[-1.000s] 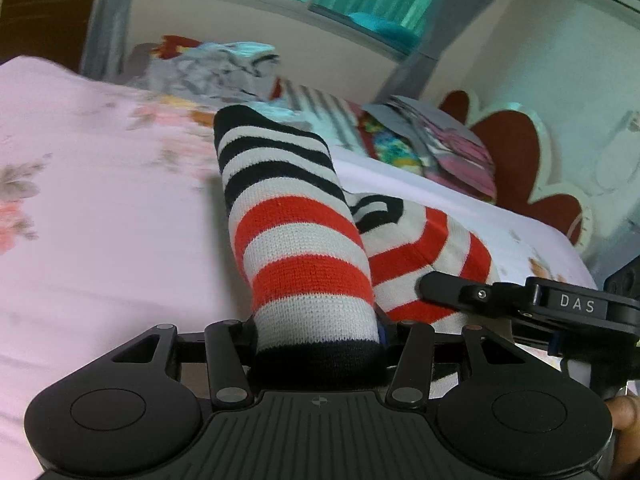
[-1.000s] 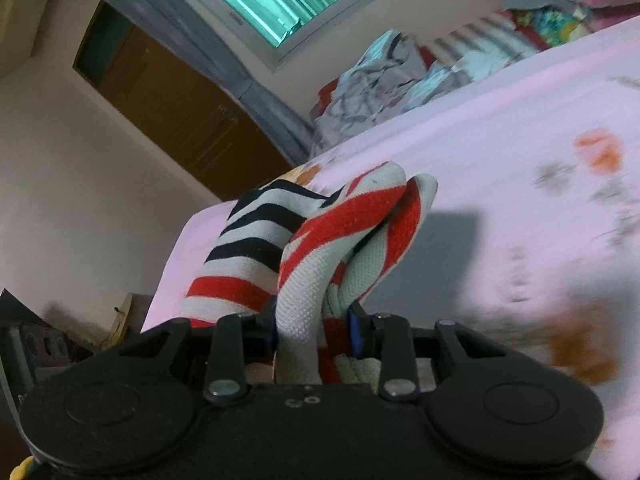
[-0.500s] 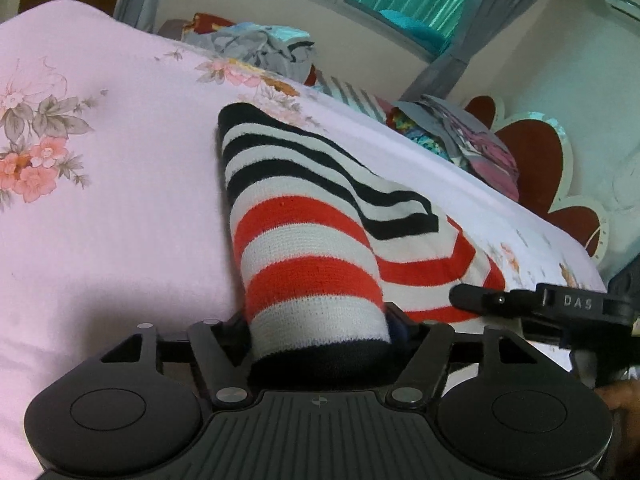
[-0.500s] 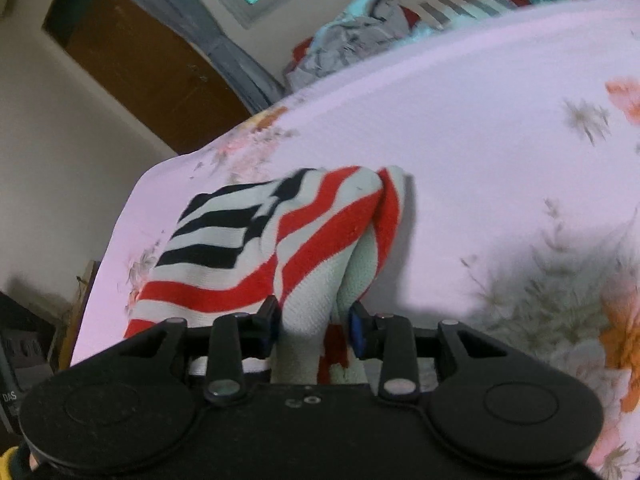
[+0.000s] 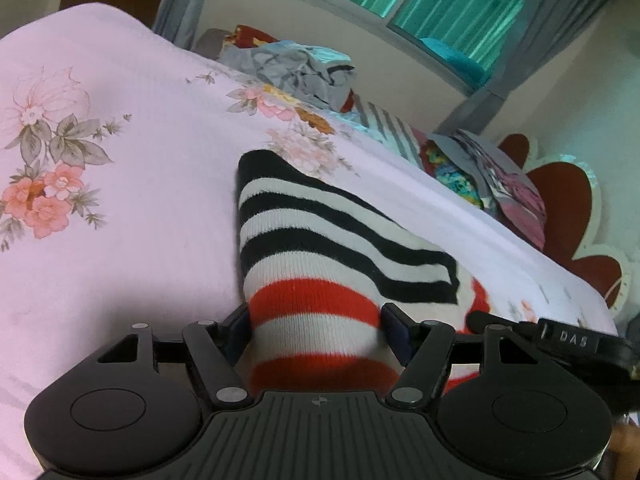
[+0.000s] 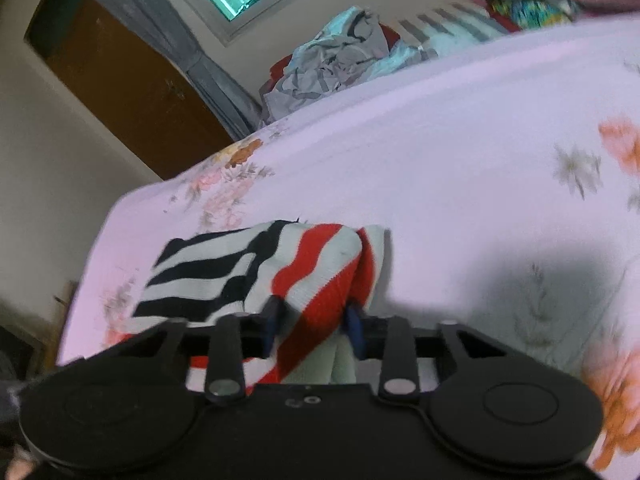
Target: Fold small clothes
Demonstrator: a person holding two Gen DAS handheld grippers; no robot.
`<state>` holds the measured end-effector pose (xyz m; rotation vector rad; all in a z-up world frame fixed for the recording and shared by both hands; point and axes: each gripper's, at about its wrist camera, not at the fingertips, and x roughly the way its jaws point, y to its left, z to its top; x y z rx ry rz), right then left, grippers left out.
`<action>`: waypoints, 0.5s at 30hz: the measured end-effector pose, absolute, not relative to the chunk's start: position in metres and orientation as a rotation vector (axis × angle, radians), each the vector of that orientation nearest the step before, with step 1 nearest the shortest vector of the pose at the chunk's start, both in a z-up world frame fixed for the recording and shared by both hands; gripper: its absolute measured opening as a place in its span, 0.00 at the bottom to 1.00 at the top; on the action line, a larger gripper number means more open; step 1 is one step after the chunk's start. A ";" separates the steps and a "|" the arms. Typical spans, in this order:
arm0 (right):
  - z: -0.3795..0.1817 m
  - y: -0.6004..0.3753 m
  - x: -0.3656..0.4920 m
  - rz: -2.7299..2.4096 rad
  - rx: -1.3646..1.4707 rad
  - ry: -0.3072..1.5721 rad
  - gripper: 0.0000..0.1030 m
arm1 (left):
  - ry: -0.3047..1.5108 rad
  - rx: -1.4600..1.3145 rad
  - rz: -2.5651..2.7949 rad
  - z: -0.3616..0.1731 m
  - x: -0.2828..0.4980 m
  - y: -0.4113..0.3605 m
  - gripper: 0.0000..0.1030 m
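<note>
Both grippers flank the striped sock (image 5: 320,264), which lies folded over on the pink floral bedspread (image 5: 120,240). Left gripper (image 5: 316,332) has eased apart, its pads (image 5: 236,330) beside the cuff, hardly pressing. Right gripper (image 6: 312,324) has just been closing and pinches the bunched red-and-white end. One fold looks laid down; letting go and flattening seem left. Crumpled clothes (image 5: 296,72) wait by the window. Each gripper's body hides the sock's near edge.
</note>
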<state>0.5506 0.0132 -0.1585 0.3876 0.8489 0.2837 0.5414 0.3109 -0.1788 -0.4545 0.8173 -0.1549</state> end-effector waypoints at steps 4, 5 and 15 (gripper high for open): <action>-0.161 0.021 0.557 0.239 0.277 0.823 0.14 | 0.824 -0.443 -0.139 -0.184 0.548 0.307 0.66; -0.166 0.024 0.559 0.234 0.253 0.834 0.14 | 0.826 -0.437 -0.136 -0.186 0.549 0.306 0.66; -0.144 0.009 0.526 0.291 0.320 0.818 0.32 | 0.790 -0.420 -0.136 -0.161 0.507 0.310 0.66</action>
